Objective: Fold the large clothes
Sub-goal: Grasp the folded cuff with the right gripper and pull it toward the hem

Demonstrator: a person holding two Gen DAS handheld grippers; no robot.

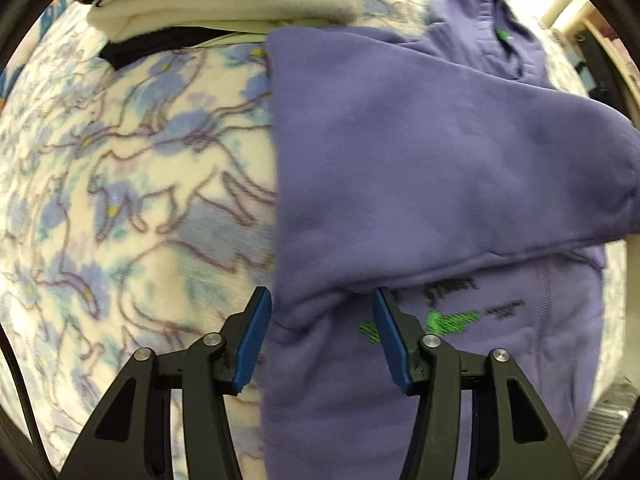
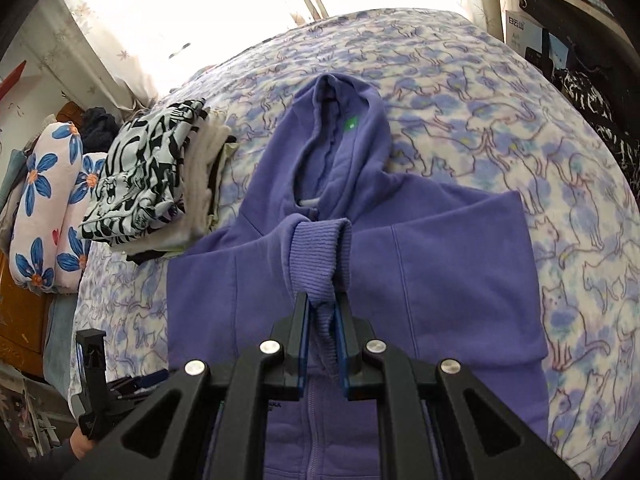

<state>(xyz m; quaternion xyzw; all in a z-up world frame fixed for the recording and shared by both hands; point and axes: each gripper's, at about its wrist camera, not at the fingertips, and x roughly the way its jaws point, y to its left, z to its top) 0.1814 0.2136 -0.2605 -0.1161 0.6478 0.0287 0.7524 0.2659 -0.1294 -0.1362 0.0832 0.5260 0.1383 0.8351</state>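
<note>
A purple zip hoodie (image 2: 436,264) lies on the bed with its hood (image 2: 340,140) pointing away and one sleeve folded across the chest. My right gripper (image 2: 322,300) is shut on the ribbed sleeve cuff (image 2: 318,256) and holds it over the hoodie's middle. In the left wrist view the hoodie (image 1: 420,160) fills the right half, with green and black print (image 1: 448,316) near the hem. My left gripper (image 1: 322,300) is open and empty above the hoodie's left edge.
The bed has a fleece cover with a blue cat print (image 2: 520,120). A stack of folded clothes (image 2: 152,176) lies left of the hoodie and also shows in the left wrist view (image 1: 224,4). Flowered pillows (image 2: 44,200) sit further left. Shelves (image 2: 568,8) stand at the right.
</note>
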